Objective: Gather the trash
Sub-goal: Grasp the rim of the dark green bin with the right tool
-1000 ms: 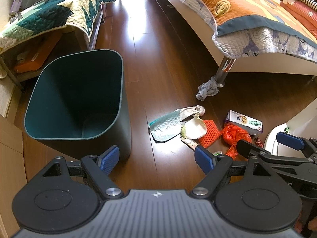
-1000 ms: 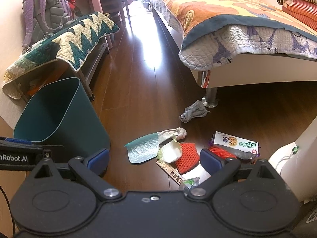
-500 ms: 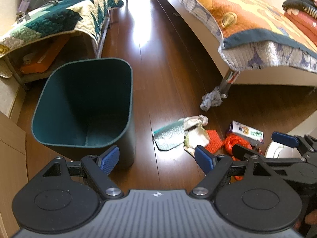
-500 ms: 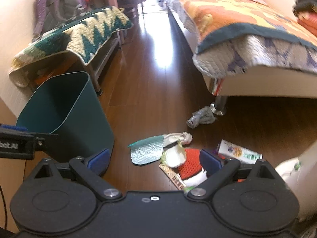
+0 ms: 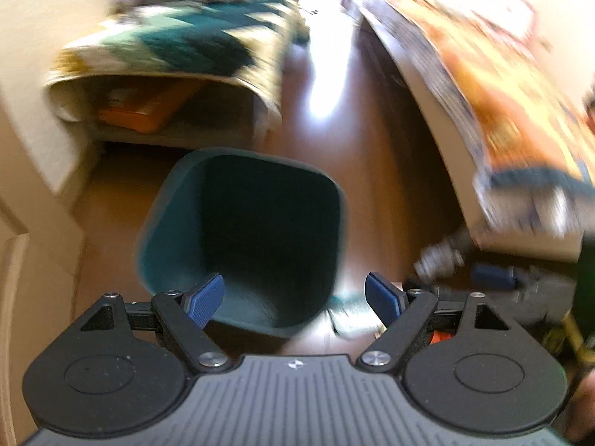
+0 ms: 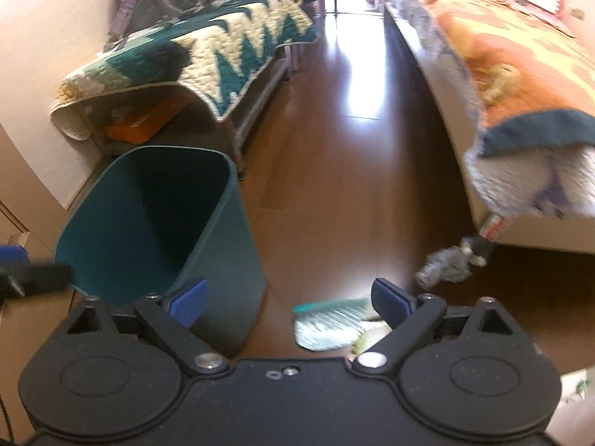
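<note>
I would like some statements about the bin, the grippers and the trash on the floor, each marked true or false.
1. The bin stands upright on the floor. True.
2. The left gripper holds a wrapper. False: its jaws are open and hold nothing.
3. A crumpled grey wad lies near the bed leg. True.
4. The right gripper is shut. False: it is open.
5. The foil wrapper is in the bin. False: it lies on the floor.

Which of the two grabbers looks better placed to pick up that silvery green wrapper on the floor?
Probably the right gripper: the wrapper lies just ahead by its fingertip, jaws open and empty. The left gripper faces the teal bin instead.
</note>
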Available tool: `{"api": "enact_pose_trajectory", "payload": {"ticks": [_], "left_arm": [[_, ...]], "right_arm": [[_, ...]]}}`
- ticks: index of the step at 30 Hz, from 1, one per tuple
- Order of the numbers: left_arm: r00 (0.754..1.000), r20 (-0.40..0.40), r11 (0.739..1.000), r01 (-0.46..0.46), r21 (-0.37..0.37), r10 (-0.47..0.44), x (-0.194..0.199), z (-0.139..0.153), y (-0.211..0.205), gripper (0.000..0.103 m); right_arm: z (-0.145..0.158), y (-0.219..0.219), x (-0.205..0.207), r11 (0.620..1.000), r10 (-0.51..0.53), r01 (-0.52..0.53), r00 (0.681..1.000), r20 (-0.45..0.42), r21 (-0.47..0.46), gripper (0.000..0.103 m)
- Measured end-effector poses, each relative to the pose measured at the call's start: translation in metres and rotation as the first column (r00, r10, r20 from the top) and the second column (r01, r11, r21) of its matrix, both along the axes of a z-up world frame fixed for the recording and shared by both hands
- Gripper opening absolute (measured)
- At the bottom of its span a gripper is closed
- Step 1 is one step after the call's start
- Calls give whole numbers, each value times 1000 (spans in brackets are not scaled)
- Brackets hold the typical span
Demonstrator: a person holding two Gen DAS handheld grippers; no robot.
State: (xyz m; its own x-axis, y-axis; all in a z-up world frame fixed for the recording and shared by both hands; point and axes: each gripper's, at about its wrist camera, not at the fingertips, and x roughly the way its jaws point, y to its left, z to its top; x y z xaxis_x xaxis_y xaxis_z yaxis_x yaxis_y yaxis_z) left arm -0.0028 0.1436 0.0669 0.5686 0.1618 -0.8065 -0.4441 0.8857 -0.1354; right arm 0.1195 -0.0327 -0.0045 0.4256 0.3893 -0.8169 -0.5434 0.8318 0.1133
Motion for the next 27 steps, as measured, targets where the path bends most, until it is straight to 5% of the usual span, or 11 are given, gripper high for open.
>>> {"api": "enact_pose_trajectory", "payload": {"ticks": [8, 15, 18, 27], "left_arm": [[979, 27, 979, -203, 4, 203, -10, 8, 53, 83], [980, 26, 981, -195, 9, 195, -4, 7, 56, 83], [981, 29, 981, -192, 10, 191, -1, 8, 55, 83], [983, 25, 983, -181, 11, 181, 8, 6, 61, 83]], "right_arm": [[-46, 73, 24, 995, 2, -12, 995, -97, -99, 77], [-77, 103, 34, 980, -61, 29, 985, -159, -197, 60], [-89, 107, 40, 974, -99, 51, 973, -210, -221, 41], [-101, 133, 31, 961, -51, -17, 970, -237, -275, 7]]}}
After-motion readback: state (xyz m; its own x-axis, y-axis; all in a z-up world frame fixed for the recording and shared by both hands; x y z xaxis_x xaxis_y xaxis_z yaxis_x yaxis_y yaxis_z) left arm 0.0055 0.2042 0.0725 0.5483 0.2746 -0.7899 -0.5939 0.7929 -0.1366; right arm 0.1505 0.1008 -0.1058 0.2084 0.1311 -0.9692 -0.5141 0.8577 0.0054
